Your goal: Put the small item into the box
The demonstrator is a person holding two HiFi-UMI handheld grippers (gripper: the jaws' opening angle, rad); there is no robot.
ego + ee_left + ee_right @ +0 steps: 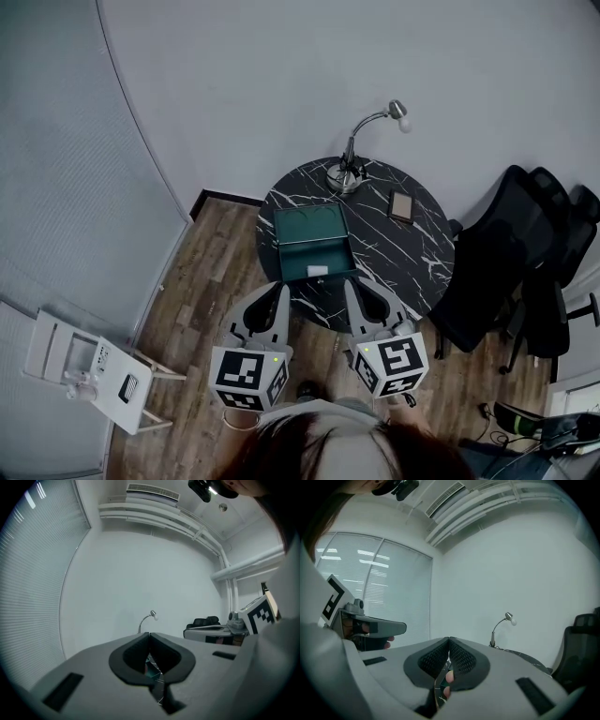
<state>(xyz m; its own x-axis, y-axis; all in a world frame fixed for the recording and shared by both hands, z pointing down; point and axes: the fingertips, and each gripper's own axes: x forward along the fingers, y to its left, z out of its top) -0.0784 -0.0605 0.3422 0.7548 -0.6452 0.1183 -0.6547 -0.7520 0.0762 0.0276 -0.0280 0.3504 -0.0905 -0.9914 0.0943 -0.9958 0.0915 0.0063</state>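
An open green box (312,228) stands on the round black marble table (422,258), near its front edge. A small white item (319,270) lies in the box's front part. A small brown flat item (401,204) rests on the table to the right. My left gripper (282,287) (149,634) hovers at the table's near edge by the box's left corner, jaws shut and empty. My right gripper (351,283) (449,640) hangs by the box's right corner, jaws shut. A pinkish shape shows in the gap below its pads; what it is cannot be told.
A desk lamp (349,172) stands at the table's far side. Black office chairs (511,253) crowd the right. A white stool (89,366) sits on the wood floor at the left. A grey wall runs behind the table.
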